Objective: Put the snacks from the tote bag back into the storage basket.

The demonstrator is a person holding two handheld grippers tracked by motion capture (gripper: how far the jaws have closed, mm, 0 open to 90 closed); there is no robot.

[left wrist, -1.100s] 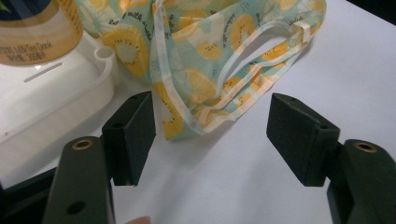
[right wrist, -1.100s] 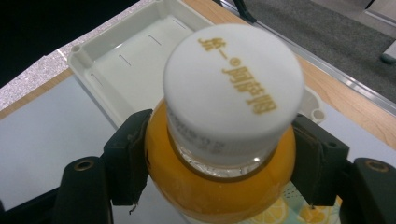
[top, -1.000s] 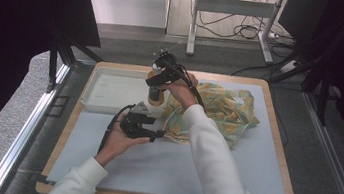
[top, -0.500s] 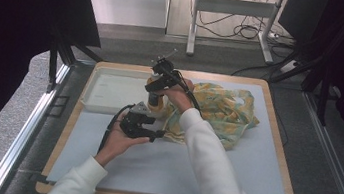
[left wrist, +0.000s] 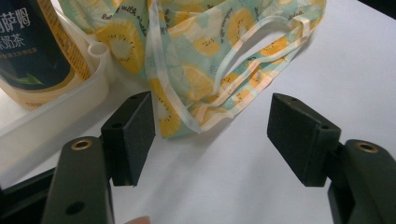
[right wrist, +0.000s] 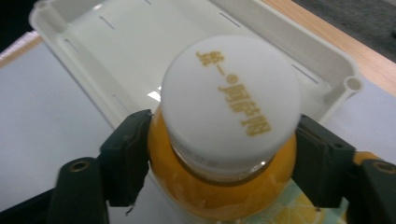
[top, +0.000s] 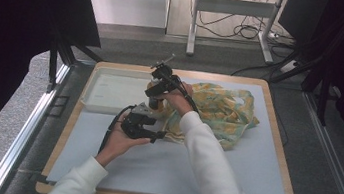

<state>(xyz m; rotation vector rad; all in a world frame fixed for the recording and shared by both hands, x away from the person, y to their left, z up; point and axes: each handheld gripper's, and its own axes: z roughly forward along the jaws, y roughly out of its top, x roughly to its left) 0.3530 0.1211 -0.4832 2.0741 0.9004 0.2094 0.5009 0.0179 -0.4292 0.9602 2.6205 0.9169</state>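
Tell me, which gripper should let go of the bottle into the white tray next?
Right, probably. The right gripper has its jaws around the bottle at the white tray and has just been opening. The left gripper is open by the bag.

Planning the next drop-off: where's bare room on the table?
Free: the grey mat in front, between the sleeves and the near edge, and its right strip beside the fruit-print bag. The white tray floor is mostly bare. Crowded: around the bottle at the tray's corner.
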